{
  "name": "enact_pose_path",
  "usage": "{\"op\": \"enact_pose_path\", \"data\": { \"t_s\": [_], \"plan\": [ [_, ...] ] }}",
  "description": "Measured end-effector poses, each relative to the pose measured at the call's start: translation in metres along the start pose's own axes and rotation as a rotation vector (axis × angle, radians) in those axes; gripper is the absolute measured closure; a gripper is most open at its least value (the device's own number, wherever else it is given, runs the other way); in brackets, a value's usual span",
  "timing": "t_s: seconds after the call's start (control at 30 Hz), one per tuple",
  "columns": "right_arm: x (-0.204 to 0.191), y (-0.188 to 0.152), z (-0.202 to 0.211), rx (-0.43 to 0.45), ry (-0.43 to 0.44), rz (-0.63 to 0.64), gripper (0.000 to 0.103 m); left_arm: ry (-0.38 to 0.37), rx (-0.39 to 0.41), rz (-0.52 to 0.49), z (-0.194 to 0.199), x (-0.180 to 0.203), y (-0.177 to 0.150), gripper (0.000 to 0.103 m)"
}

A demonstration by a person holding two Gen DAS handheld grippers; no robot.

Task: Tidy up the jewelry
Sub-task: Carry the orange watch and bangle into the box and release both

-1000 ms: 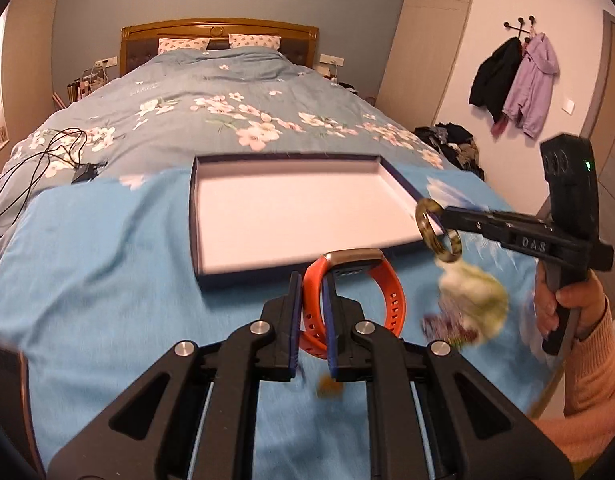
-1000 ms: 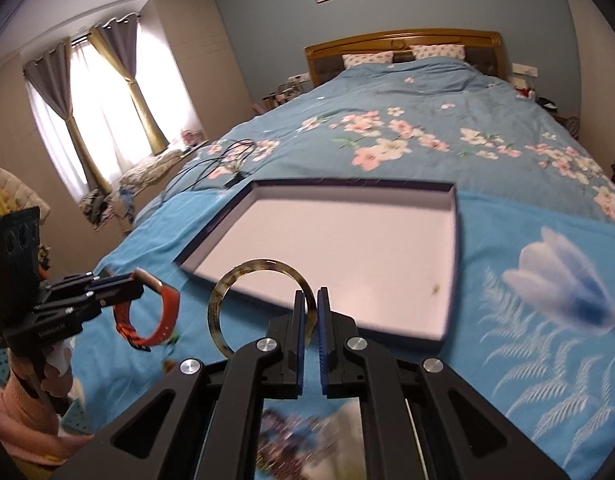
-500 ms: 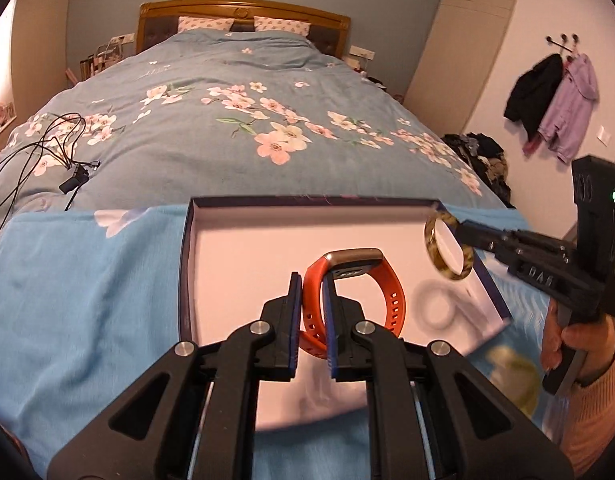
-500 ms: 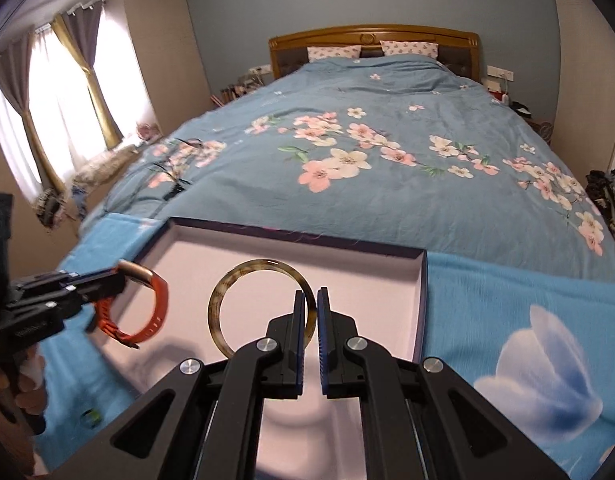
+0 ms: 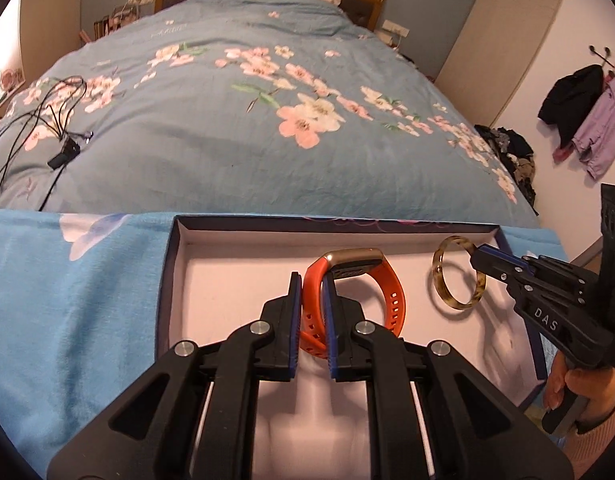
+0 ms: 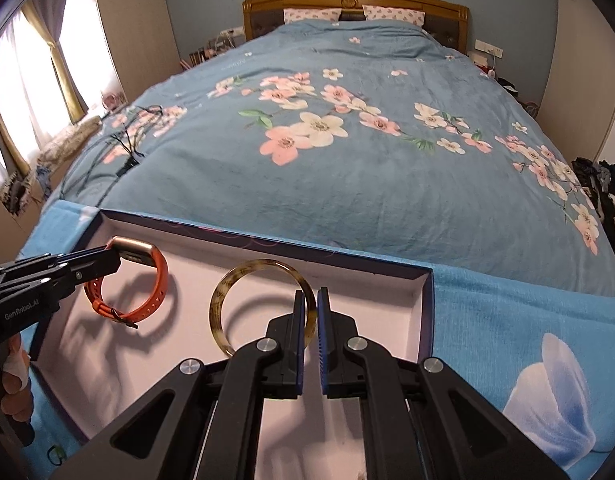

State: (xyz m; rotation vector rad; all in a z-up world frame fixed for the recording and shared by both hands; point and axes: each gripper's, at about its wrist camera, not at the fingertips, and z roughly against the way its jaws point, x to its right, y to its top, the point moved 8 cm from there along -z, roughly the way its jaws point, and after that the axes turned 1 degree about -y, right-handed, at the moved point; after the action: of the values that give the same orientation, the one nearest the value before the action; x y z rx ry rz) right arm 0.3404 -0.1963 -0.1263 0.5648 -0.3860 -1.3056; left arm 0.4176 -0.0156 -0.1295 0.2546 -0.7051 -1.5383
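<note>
Over the shallow box, an orange watch is clamped by its soft, bendy strap in the left gripper. Beside it, a tortoiseshell bangle, judged rigid, slick and light, is pinched at its rim by the right gripper.

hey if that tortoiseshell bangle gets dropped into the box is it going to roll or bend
The tortoiseshell bangle looks rigid, keeping a clean circle in the right hand-held gripper, so bending seems unlikely. Released on edge it may roll, though the box walls should stop it.
</note>
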Motion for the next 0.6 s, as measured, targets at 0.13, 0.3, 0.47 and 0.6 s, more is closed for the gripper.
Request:
{"op": "enact_pose_path", "data": {
  "t_s": [0.13, 0.3, 0.47, 0.6],
  "plan": [
    [0.0, 0.004, -0.009, -0.029, -0.019, -0.001, 0.098, 0.012, -0.019, 0.019, -0.011, -0.005, 0.003, 0.092],
    [-0.001, 0.004, -0.014, -0.039, -0.03, -0.001, 0.098, 0.024, -0.049, 0.036, -0.022, -0.008, 0.005, 0.092],
    [-0.003, 0.007, -0.005, 0.006, -0.032, -0.013, 0.091, 0.008, -0.059, 0.047, -0.025, -0.009, 0.003, 0.088],
    [-0.01, 0.005, 0.028, 0.089, 0.024, -0.003, 0.083, 0.022, 0.003, 0.018, -0.007, -0.008, 0.004, 0.073]
  ]
}}
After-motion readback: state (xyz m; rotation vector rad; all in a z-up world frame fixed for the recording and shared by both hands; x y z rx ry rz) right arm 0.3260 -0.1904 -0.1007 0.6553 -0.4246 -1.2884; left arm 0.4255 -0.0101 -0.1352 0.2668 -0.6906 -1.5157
